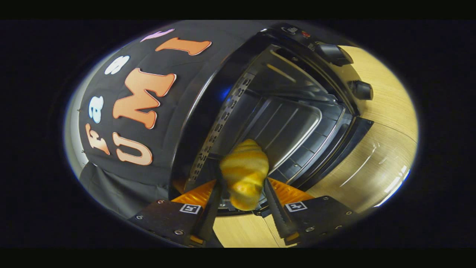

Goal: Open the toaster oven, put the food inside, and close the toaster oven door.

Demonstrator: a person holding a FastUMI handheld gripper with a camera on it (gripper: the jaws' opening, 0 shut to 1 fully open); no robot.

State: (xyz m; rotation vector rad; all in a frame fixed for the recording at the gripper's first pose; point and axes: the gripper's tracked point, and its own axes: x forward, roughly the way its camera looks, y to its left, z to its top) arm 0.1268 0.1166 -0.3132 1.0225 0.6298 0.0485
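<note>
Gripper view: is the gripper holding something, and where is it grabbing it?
Yes. The gripper holds a croissant, its fingers pressing the two sides of its lower half, before the open toaster oven.

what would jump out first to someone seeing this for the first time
A golden croissant clamped between the gripper fingers, held up in front of the toaster oven. Just beyond it the oven stands open, its dark cavity and a metal tray inside showing, with two knobs beside the opening.
</note>
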